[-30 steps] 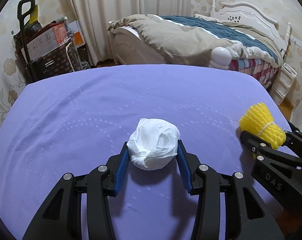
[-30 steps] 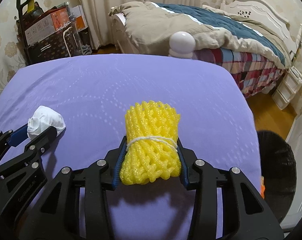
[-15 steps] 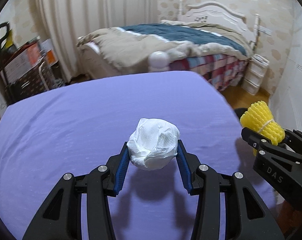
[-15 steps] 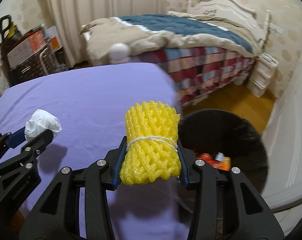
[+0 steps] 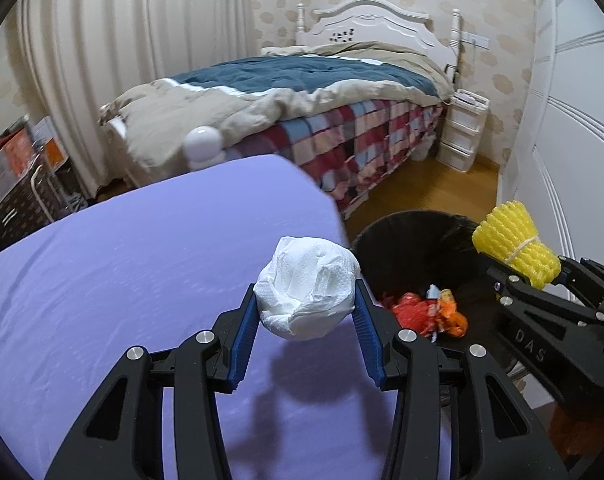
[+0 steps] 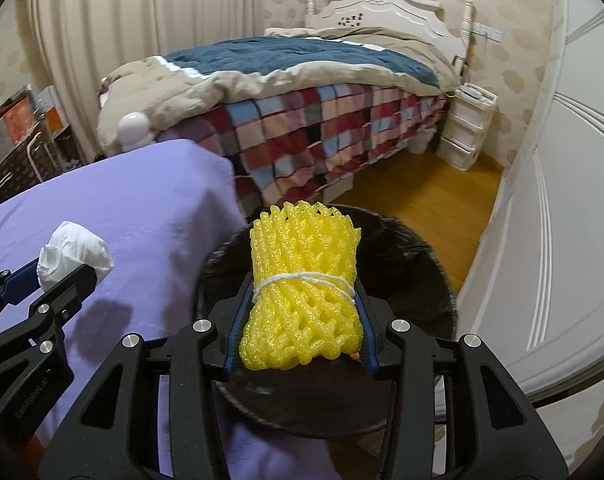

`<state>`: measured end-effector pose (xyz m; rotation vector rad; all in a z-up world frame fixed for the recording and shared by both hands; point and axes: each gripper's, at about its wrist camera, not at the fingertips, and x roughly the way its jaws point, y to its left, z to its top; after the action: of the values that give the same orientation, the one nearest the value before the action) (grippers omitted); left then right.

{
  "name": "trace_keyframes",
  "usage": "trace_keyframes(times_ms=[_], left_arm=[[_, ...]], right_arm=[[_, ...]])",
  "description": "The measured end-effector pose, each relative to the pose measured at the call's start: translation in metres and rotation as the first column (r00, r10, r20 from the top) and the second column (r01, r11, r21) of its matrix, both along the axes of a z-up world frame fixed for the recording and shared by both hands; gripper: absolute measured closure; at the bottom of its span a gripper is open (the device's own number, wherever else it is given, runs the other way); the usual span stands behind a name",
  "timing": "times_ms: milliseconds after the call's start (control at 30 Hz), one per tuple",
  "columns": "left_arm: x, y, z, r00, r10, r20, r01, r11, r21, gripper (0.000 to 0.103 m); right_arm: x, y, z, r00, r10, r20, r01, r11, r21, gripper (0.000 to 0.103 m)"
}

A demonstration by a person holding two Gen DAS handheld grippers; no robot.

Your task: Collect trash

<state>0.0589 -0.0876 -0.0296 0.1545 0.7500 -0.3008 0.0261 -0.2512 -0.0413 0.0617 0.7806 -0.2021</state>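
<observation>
Gripping a crumpled white tissue wad (image 5: 308,286) between its blue pads, the left gripper (image 5: 307,312) holds it partly closed above the right edge of the purple-covered table (image 5: 142,272), with the wad's shadow falling on the cloth below. Just to the right of that edge stands the black trash bin (image 5: 406,240), and red and orange wrappers (image 5: 426,314) lie inside it. The right gripper (image 6: 300,320) is likewise clamped partway on a yellow foam net roll (image 6: 302,292) bound with white string, and in its own view the roll hangs over the bin's dark opening, hiding most of what lies inside. In the left wrist view the right gripper's black frame crosses the bin's right side, so part of the rim is covered.

Beyond the table a bed (image 5: 342,92) with a blue and beige duvet and a checked patchwork cover fills the far side of the room, with a white headboard (image 5: 374,20) against patterned wallpaper. A small white drawer unit (image 5: 462,128) stands by the bed on the wooden floor, a white panelled door (image 6: 562,200) runs along the right, pale curtains (image 5: 122,60) hang at the left, and boxes on a rack (image 5: 18,184) sit in the left corner
</observation>
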Motion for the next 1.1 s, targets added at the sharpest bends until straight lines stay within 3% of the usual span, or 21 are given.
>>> trace_keyframes(times_ms=[700, 767, 933, 1100], left_arm=[[0.028, -0.059, -0.013, 0.999, -0.044, -0.002, 0.044, 0.998, 0.046, 0.054], [0.028, -0.061, -0.014, 0.999, -0.047, -0.005, 0.047, 0.998, 0.05, 0.049], [0.026, -0.063, -0.015, 0.999, -0.046, 0.003, 0.046, 0.998, 0.053, 0.032], [0.025, -0.062, -0.014, 0.999, -0.04, 0.012, 0.039, 0.997, 0.063, 0.029]], right_arm=[[0.019, -0.053, -0.014, 0.995, -0.1, 0.0, 0.1, 0.995, -0.019, 0.059], [0.02, -0.054, -0.015, 0.995, -0.105, -0.002, 0.105, 0.994, -0.023, 0.058], [0.019, -0.059, -0.017, 0.992, -0.123, 0.003, 0.123, 0.992, -0.022, 0.041], [0.017, -0.059, -0.016, 0.991, -0.136, 0.006, 0.136, 0.99, -0.029, 0.036]])
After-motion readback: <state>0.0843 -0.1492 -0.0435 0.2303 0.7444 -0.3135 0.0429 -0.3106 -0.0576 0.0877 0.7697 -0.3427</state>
